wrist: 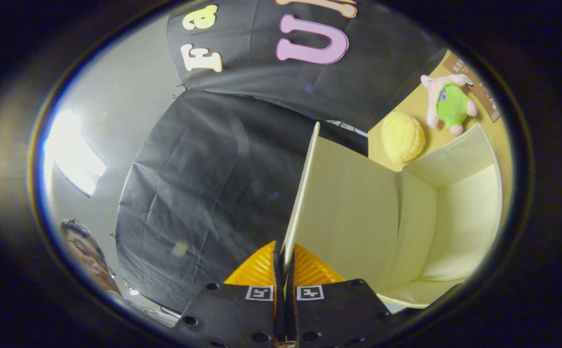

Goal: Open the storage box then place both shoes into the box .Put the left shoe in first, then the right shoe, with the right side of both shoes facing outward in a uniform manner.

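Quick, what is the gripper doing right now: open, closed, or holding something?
Gripper: closed, its orange fingers pressing from both sides on the edge of the storage box lid, which stands raised over the open box.

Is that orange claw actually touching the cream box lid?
Touching. In the gripper view, both orange fingers of the claw are pressed together on the thin edge of the raised cream storage-box lid.

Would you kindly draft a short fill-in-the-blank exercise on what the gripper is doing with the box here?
1. The gripper is shut on the box's ____.
2. The jaws' pads are coloured ____.
3. Inside, the storage box holds ____ shoes.
4. Beyond the box, beside the pink and green plush toy, lies a ____ plush ball.

Missing words: lid; orange; no; yellow
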